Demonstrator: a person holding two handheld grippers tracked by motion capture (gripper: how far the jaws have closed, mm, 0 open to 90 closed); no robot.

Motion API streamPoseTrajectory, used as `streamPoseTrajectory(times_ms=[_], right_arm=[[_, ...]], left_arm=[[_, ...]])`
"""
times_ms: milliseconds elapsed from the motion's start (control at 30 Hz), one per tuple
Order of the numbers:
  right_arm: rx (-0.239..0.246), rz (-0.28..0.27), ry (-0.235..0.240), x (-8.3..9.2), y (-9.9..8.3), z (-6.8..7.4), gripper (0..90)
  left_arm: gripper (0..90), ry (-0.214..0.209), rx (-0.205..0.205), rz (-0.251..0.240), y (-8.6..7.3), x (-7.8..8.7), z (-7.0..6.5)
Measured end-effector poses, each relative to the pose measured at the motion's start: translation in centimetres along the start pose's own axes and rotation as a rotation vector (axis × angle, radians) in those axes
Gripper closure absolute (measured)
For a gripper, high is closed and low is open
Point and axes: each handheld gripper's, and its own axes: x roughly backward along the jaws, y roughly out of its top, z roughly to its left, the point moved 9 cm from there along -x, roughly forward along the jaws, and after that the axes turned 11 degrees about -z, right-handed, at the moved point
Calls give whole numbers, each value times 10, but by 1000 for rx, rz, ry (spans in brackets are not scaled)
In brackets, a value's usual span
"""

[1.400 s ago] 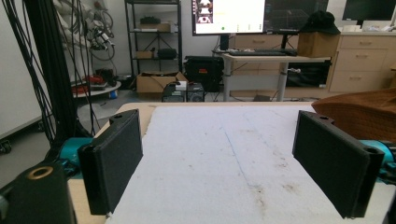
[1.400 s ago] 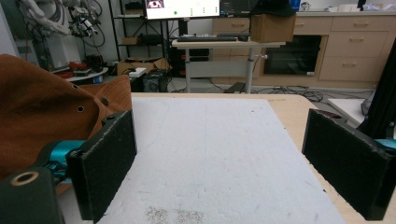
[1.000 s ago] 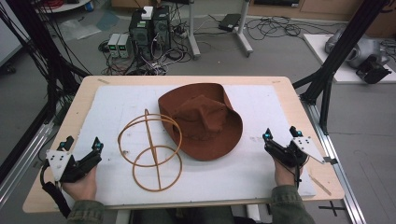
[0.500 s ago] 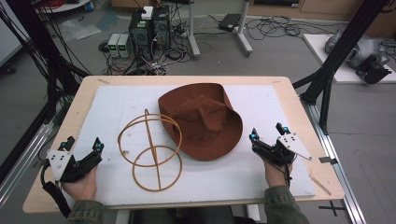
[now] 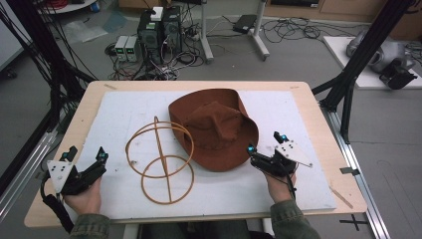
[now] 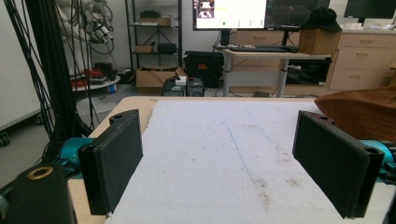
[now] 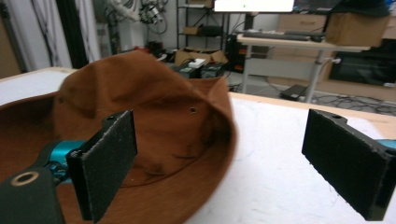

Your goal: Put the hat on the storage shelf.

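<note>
A brown brimmed hat (image 5: 216, 129) lies crown up on the white mat (image 5: 119, 114), right of centre. Left of it sits a wooden wire-like stand (image 5: 159, 159) of two rings and a post. My right gripper (image 5: 264, 144) is open at the hat's right brim; in the right gripper view the hat (image 7: 154, 121) lies under its left jaw, while the right jaw is over bare mat. My left gripper (image 5: 85, 155) rests open near the table's front left corner, well apart from the stand. In the left gripper view the hat's brim (image 6: 369, 109) lies at the far right.
The mat covers most of a wooden table (image 5: 318, 114). Black frame legs (image 5: 358, 64) stand at both sides. Computers and cables (image 5: 159, 30) sit on the floor beyond the far edge. Bare mat (image 6: 224, 154) stretches ahead of the left gripper.
My right gripper has moved left and forward, from the table's right edge up to the hat's brim. The left gripper has stayed in place.
</note>
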Motion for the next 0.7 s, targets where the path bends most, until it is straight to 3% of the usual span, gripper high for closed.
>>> streamPoseTrajectory(times_ms=[200,700], right_arm=[[15,17,36,-6,0,19,94],[11,56,40,-42,4,44,94]], left_arm=[[169,-1,7,0,0,1,2],[166,5,11,4,-2,1,2]])
